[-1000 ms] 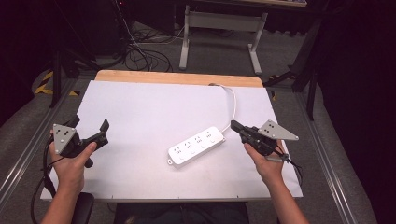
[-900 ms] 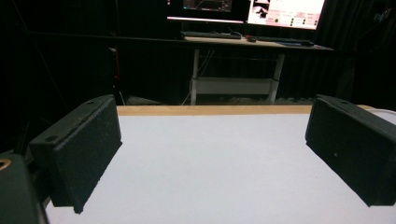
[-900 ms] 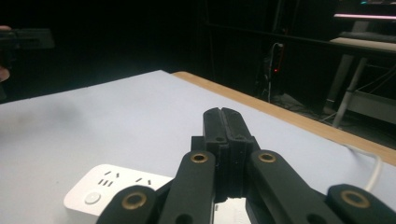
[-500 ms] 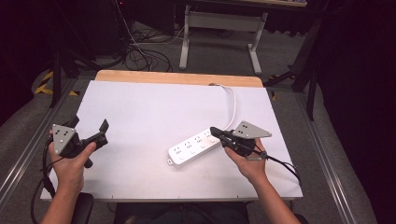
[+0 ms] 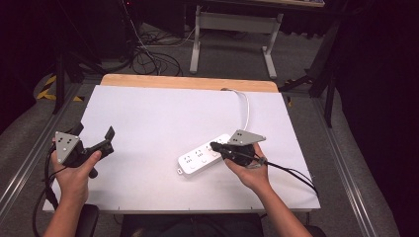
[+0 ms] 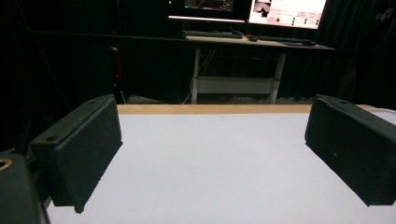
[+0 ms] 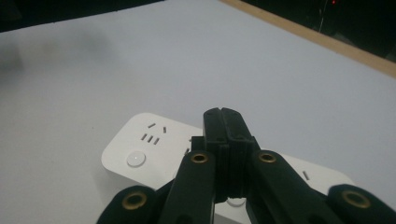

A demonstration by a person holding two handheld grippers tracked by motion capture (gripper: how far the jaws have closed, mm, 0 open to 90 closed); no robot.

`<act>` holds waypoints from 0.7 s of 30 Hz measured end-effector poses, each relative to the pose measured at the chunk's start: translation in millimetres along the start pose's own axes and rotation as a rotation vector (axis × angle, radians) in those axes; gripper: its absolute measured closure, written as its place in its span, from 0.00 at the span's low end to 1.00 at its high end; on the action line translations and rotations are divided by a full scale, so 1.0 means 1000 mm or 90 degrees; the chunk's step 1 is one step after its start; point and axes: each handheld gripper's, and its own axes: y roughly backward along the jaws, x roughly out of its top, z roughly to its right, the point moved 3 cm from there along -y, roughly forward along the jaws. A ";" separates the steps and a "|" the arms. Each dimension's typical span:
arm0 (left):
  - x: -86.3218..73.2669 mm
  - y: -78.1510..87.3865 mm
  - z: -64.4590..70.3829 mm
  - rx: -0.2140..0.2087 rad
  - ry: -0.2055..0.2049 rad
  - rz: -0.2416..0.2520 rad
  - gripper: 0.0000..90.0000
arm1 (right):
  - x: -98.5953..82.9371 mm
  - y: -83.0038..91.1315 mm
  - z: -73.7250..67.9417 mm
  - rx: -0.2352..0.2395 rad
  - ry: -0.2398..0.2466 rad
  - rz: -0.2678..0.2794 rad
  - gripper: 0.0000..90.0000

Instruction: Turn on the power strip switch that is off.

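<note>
High view first: a white rectangular table top with a pale wooden far edge (image 5: 163, 123) sits in a dark room, and a white plastic power strip with several sockets (image 5: 200, 159) lies a bit right of the middle, angled so one end points near-left and the other far-right. Its white cable (image 5: 245, 107) curls off toward the far edge.

The right gripper (image 5: 214, 146), black with a grey three-cornered plate on top, is held by the right hand (image 5: 249, 173) right over the far-right part of the strip, tips pointing left. In the right gripper view the two black jaws are pressed flat together with nothing between them, hovering just above the strip's top face, with a round white button (image 7: 134, 159) at the strip's end off to the left. Can't tell whether the tips actually touch the plastic.

The left gripper (image 5: 94, 134) is over at the left edge of the table in the left hand (image 5: 74, 173), well apart from the strip. The left gripper view shows its padded jaws spread wide with bare white table between them.
</note>
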 end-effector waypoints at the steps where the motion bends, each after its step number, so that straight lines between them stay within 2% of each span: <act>1: 0.000 0.000 0.000 0.000 0.001 0.000 0.05 | -0.001 -0.002 0.000 0.001 -0.004 -0.010 1.00; 5: 0.000 0.000 0.000 0.001 0.001 0.000 0.05 | -0.004 -0.009 0.000 0.017 -0.032 -0.050 1.00; 6: 0.000 0.000 0.000 0.001 0.001 0.000 0.05 | -0.004 -0.009 0.000 0.017 -0.032 -0.050 1.00; 7: 0.000 0.000 0.000 0.000 0.000 -0.001 0.05 | -0.006 -0.012 -0.001 0.027 -0.039 -0.069 1.00; 14: 0.000 0.000 0.000 0.000 -0.001 -0.003 0.05 | -0.016 -0.024 -0.004 0.042 -0.046 -0.128 1.00; 21: -0.001 0.000 0.001 -0.003 0.001 -0.005 0.05 | -0.020 -0.033 -0.005 0.047 -0.052 -0.138 1.00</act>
